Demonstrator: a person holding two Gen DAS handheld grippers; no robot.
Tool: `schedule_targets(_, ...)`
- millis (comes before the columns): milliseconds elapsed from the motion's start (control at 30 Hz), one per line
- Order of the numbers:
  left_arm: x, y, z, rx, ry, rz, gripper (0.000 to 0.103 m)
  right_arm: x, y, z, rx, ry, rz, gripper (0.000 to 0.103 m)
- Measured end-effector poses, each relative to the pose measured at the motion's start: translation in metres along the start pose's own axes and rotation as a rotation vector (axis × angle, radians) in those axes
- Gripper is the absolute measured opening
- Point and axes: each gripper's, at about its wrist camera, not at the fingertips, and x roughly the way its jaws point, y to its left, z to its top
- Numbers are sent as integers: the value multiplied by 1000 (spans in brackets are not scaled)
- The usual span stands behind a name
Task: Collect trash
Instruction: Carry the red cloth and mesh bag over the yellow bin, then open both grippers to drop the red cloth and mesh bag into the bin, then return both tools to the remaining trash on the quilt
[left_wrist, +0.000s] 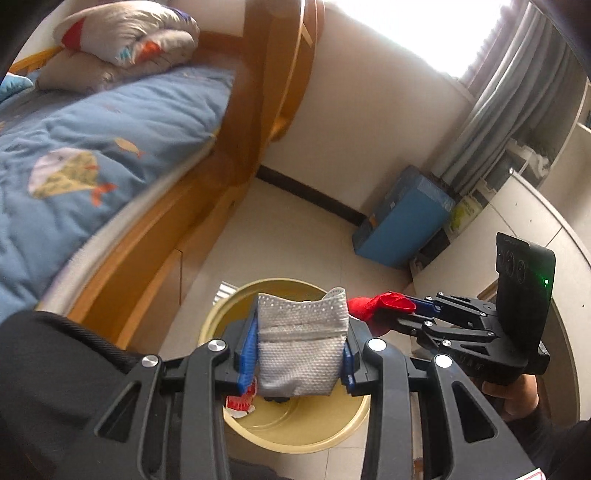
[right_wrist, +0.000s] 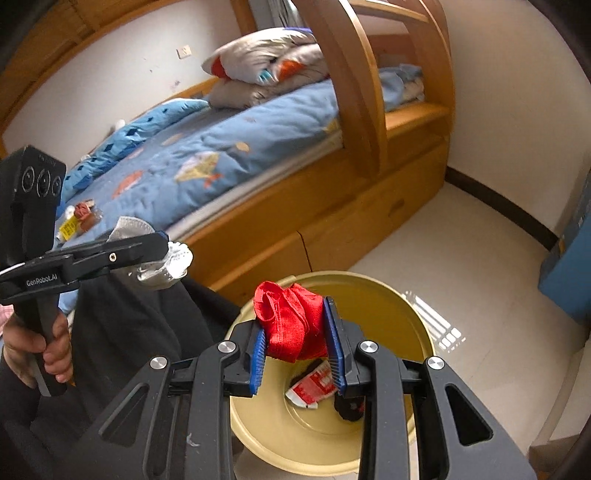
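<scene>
Trash rides over the yellow bin (right_wrist: 406, 314) for dropping: left hand-held gripper (left_wrist: 301, 350) clamps a grey mesh pouch (left_wrist: 301, 350), possibly a wipe; right hand-held gripper (right_wrist: 297, 354) pinches red cloth (right_wrist: 288, 321).

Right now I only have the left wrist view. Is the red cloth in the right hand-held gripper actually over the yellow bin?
Observer: Yes. In the right wrist view the red cloth, clamped in the right hand-held gripper, hangs over the open yellow bin.
Operator: What's in the bin? The grey-white wipe blocks most of it for me.
Observer: A red-and-white wrapper and a dark item lie on its bottom.
Operator: Any trash on the bed?
Observer: Yes, near the edge of the blue quilt: a yellow packet and a brown crumpled piece.
</scene>
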Motion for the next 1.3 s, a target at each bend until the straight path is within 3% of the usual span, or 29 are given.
schedule_targets(100,17,-6,0,15,36,-6,36,1,-7,-3,26,9,1,28)
schedule_targets(167,31,-10,0,32,68,-15,41,4,-12,-5,36,32,14,36)
schedule_targets(200,38,-12,-1,34,78,2,49,5,-17,-7,49,44,-11,54)
schedule_targets(233,43,-11,0,34,85,22,67,4,-19,-8,58,37,-29,68)
schedule_targets(300,49,-10,-1,48,91,80,72,1,-26,-10,76,32,-43,69)
schedule_targets(333,52,-8,-2,46,103,93,80,-2,-30,-11,86,25,-42,69)
schedule_targets(467,49,-7,-3,54,105,77,88,-10,-40,-11,116,1,-30,69)
schedule_targets(1167,-7,10,6,34,-31,94,90,-3,5,17,29,-23,76,72)
schedule_targets(1267,-22,17,8,19,-64,111,90,-3,21,25,0,-54,107,79)
schedule_targets(1300,-30,22,9,9,-85,118,90,-2,27,28,-5,-67,121,86)
